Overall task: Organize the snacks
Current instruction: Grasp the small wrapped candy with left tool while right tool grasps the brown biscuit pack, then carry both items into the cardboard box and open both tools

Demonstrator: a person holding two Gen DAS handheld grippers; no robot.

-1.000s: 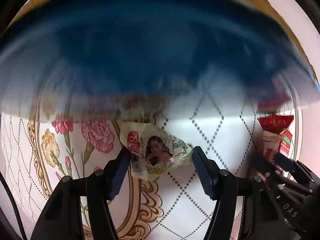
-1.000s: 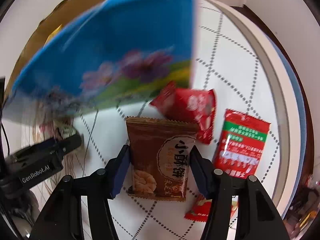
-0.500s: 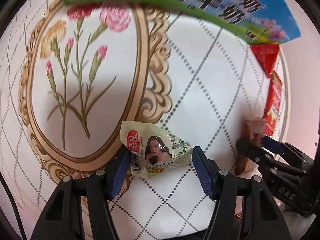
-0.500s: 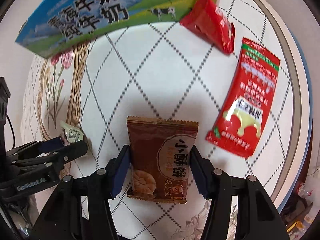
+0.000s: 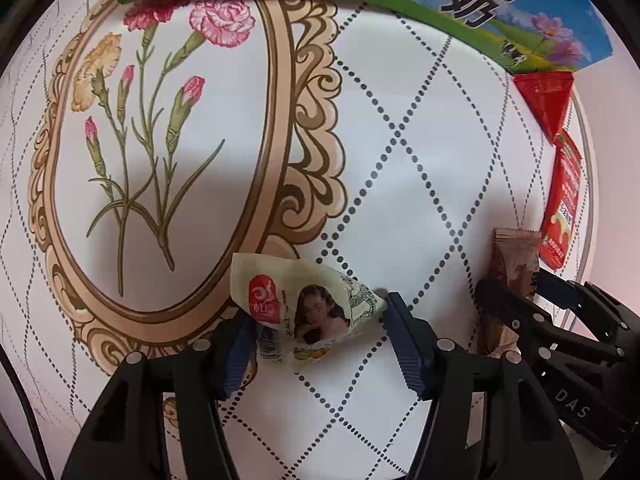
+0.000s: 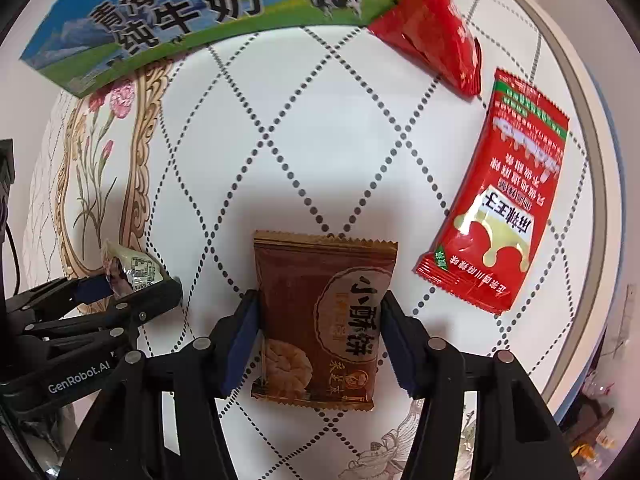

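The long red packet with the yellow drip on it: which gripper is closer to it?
Right. The right gripper, shut on the brown biscuit packet, sits just beside the long red packet. The left gripper, holding a pale wrapped snack, is farther away.

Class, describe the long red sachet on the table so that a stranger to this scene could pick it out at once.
Start at the blue and green milk carton at the table's far edge. Follow the table's right rim down past the crumpled plain red packet. The long red sachet lies flat next, alone showing green trim and a cream drip graphic.

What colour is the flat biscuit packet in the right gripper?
Brown, with a gold-edged seal; the flat biscuit packet in the right gripper shows best in the right wrist view.
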